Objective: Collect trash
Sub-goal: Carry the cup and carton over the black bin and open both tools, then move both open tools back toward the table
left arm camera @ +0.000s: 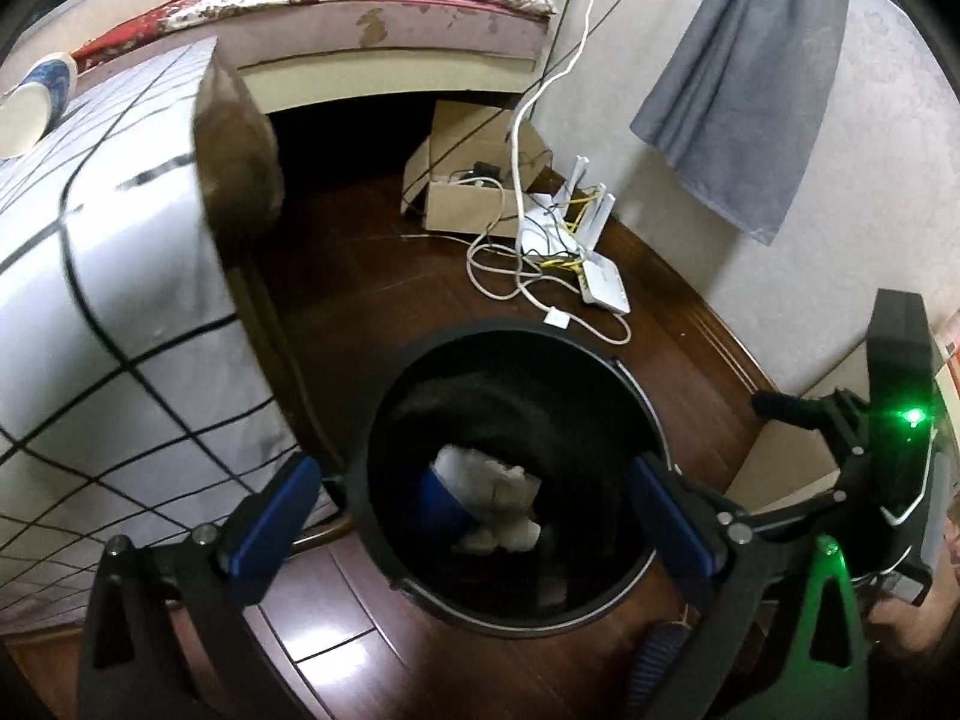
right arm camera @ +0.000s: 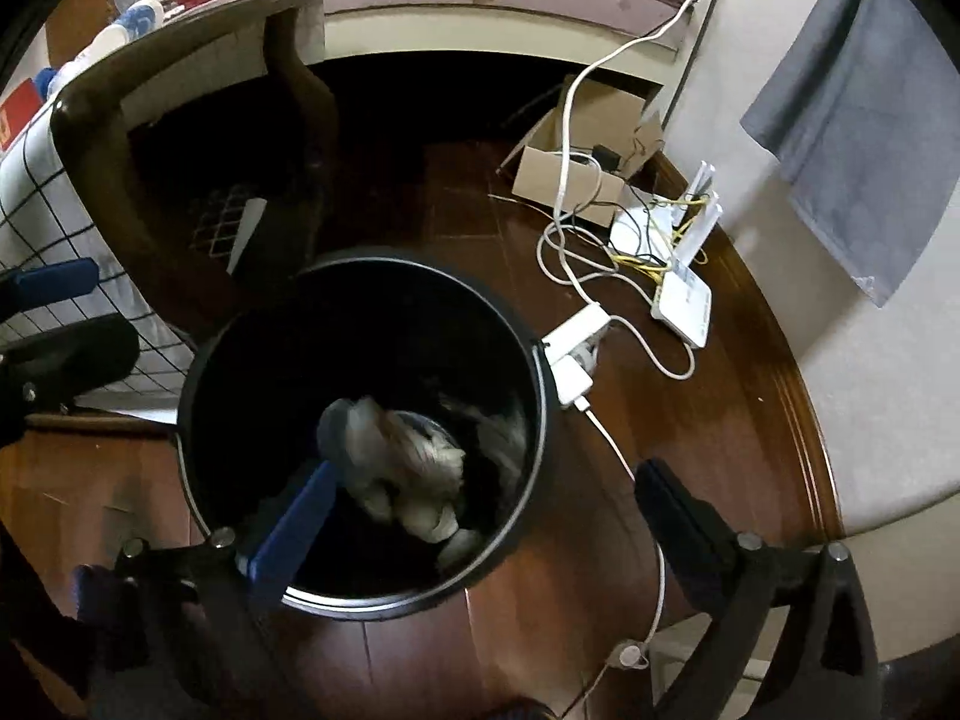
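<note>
A round black trash bin stands on the dark wooden floor. In the left wrist view, crumpled white paper and a blue item lie at its bottom. My left gripper hangs above the bin's mouth, open, its blue pads wide apart with nothing between them. In the right wrist view the same bin holds a blurred grey-white wad. My right gripper is open over the bin's right rim, one blue pad inside the mouth and gripping nothing.
A table under a white grid-patterned cloth stands left of the bin. Behind it are a cardboard box, a white router with tangled cables and a white power strip. A grey cloth hangs on the wall, and a bed lies beyond.
</note>
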`<state>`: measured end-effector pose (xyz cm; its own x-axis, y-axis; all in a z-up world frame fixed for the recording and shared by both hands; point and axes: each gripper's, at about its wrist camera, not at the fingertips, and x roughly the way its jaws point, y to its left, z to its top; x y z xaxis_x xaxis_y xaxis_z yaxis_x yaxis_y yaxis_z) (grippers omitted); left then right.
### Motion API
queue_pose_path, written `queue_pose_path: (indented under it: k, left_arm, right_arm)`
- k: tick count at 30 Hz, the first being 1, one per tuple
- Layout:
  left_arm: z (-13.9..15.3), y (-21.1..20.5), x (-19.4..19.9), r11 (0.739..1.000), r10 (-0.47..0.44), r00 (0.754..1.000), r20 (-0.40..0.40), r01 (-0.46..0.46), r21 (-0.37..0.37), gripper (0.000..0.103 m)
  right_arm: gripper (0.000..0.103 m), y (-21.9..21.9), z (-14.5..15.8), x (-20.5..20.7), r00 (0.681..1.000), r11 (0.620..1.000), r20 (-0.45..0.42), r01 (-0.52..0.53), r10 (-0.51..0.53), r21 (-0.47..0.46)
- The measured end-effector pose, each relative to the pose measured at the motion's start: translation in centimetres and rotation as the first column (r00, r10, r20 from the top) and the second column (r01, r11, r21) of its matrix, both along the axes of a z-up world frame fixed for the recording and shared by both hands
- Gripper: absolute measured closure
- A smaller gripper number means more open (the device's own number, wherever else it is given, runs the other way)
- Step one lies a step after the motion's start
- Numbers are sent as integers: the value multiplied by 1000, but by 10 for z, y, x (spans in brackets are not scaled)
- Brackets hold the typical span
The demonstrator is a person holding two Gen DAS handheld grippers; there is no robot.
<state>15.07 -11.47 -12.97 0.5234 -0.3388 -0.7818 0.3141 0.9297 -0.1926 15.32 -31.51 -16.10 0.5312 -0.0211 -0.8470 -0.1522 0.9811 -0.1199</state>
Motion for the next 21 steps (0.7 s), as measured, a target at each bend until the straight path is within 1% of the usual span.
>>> queue_pose_path:
  k: [5, 12, 21]
  left_arm:
    - [3, 7, -6, 1000, 18, 1000, 15, -19, 10, 1]
    - [5, 11, -10, 999, 34, 999, 35, -35, 32, 1]
    - [24, 21, -20, 998, 55, 995, 86, -58, 35, 1]
  right_arm:
    - [1, 0, 3, -4, 1000, 1000, 3, 7, -7, 9]
    - [1, 10, 17, -9, 999, 1000, 36, -19, 18, 17]
    - [1, 21, 40, -14, 996, 998, 84, -36, 32, 52]
